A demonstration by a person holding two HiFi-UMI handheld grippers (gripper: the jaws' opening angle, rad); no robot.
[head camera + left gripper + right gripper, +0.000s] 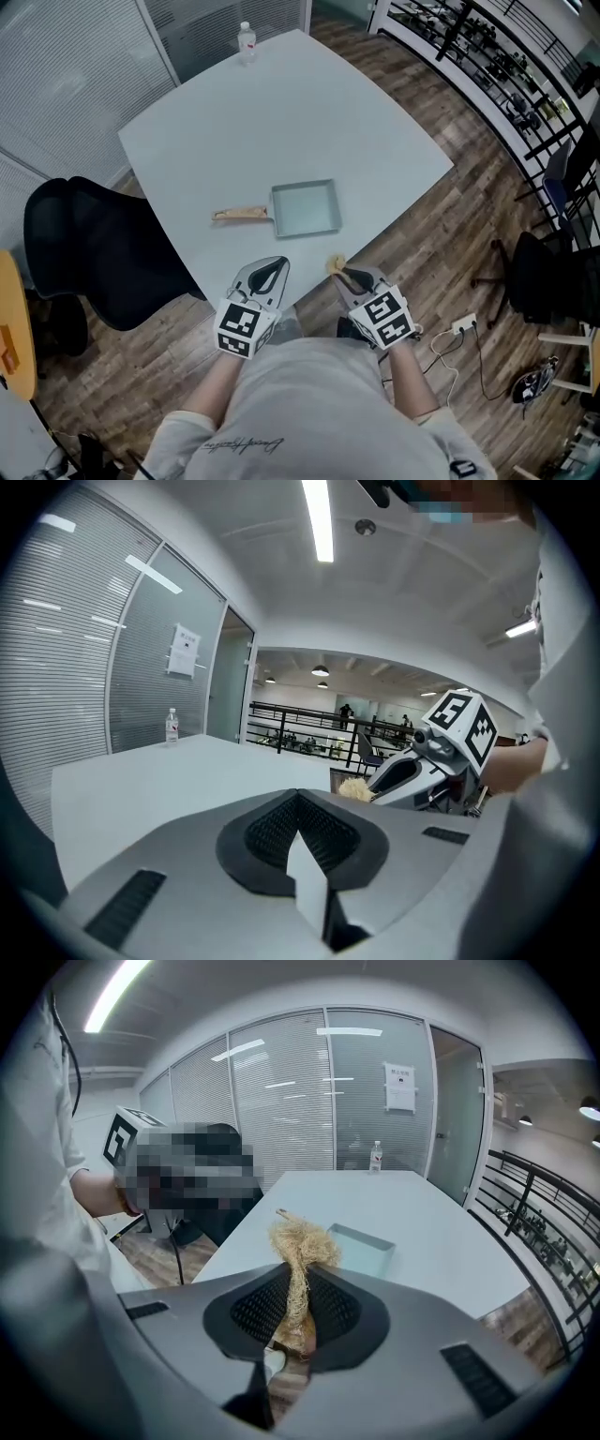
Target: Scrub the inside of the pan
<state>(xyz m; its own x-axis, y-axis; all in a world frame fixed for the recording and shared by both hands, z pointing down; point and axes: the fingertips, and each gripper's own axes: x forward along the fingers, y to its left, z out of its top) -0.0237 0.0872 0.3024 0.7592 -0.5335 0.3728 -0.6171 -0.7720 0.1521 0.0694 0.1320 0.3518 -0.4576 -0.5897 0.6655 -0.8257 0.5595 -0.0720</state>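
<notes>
A square pale-blue pan (pixel 306 207) with a wooden handle (pixel 240 215) lies flat on the white table (pixel 225 131); it shows too in the right gripper view as the pan (pixel 361 1246). My right gripper (pixel 343 274) hovers at the table's near edge, shut on a tan fibre scrubber (pixel 298 1260) whose tuft (pixel 336 264) sticks out past the fingertips. My left gripper (pixel 267 275) is beside it at the same edge, shut and holding nothing. Both are short of the pan.
A water bottle (pixel 247 40) stands at the table's far corner. A black office chair (pixel 89 248) sits left of the table, another chair (pixel 544 267) at right. A black railing (pixel 487 66) runs along the far right. Cables and a power strip (pixel 463 326) lie on the wooden floor.
</notes>
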